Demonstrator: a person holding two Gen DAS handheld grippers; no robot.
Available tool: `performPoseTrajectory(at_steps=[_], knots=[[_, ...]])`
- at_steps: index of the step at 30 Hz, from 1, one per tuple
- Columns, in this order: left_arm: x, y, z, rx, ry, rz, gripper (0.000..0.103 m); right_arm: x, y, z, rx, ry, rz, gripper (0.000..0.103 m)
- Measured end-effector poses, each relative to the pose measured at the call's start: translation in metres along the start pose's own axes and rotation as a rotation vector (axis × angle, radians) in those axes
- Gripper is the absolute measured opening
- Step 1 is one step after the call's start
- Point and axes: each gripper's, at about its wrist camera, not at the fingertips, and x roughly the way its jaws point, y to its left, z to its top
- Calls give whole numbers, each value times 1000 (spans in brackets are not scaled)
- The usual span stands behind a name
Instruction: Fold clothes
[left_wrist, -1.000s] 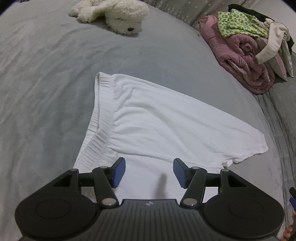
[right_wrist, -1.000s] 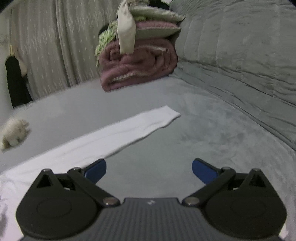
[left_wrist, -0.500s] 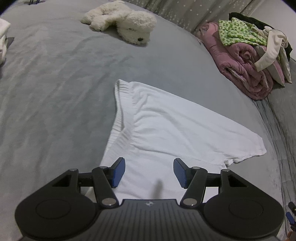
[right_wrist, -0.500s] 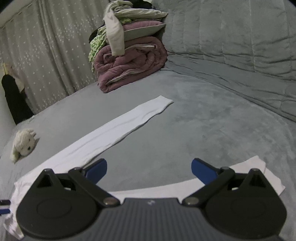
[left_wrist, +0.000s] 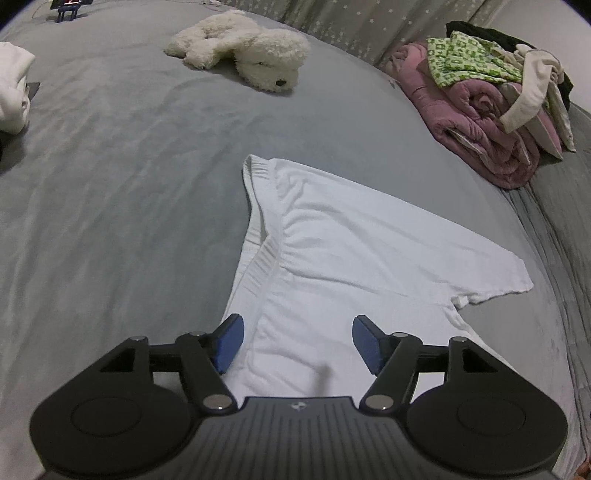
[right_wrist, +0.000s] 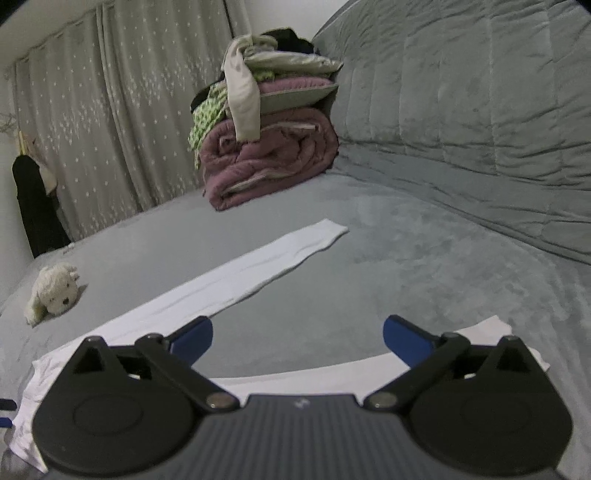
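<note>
Left wrist view shows me the white trousers (left_wrist: 332, 251) spread flat on the grey bed (left_wrist: 110, 203), the ribbed waistband (left_wrist: 258, 229) toward the left and one leg running out to the right, its hem near the bed's edge. My left gripper (left_wrist: 297, 343) hangs just above the upper part of the garment with its jaws apart; they have just been opening wider, and the blue pads hold nothing, with only the cloth lying flat below the gap. Beyond the trousers I see a white plush dog (left_wrist: 251, 59) lying on the bed, and at the far right a rolled pink quilt (left_wrist: 480, 122) with a green-patterned cloth (left_wrist: 461, 59) and other garments heaped on top. Right wrist view looks low across the bed: my right gripper (right_wrist: 297, 339) has its jaws spread wide and empty, bare grey bedding showing between the pads. One trouser leg (right_wrist: 258, 269) stretches away toward the quilt, and the other leg (right_wrist: 491, 328) lies just under the right pad. A quilted grey headboard (right_wrist: 480, 92) rises on the right and pale curtains (right_wrist: 110, 129) hang behind.
</note>
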Motion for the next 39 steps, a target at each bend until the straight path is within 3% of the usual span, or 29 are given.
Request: performPoseTrajectory(at_steps=[4, 7, 13, 15, 18, 25, 31, 39], knots=[[-6, 2, -2, -2, -8, -4, 66, -6, -7, -5, 3, 38, -18, 102], [-8, 3, -4, -3, -11, -4, 66, -5, -8, -9, -32, 81, -62, 85], [-10, 0, -10, 23, -3, -7, 67, -9, -14, -17, -24, 113, -85, 83], [-11, 0, -11, 25, -6, -8, 67, -9, -17, -18, -15, 124, -100, 73], [-12, 2, -12, 21, -6, -9, 67, -9, -21, -19, -16, 140, -125, 68], [-7, 6, -15, -13, 24, -13, 67, -6, -30, -23, -18, 182, -161, 67], [-6, 2, -15, -10, 19, 3, 67, 2, -49, -22, 71, 233, -179, 67], [-7, 9, -12, -44, 33, -37, 68, 16, -36, -28, 41, 257, -246, 69]])
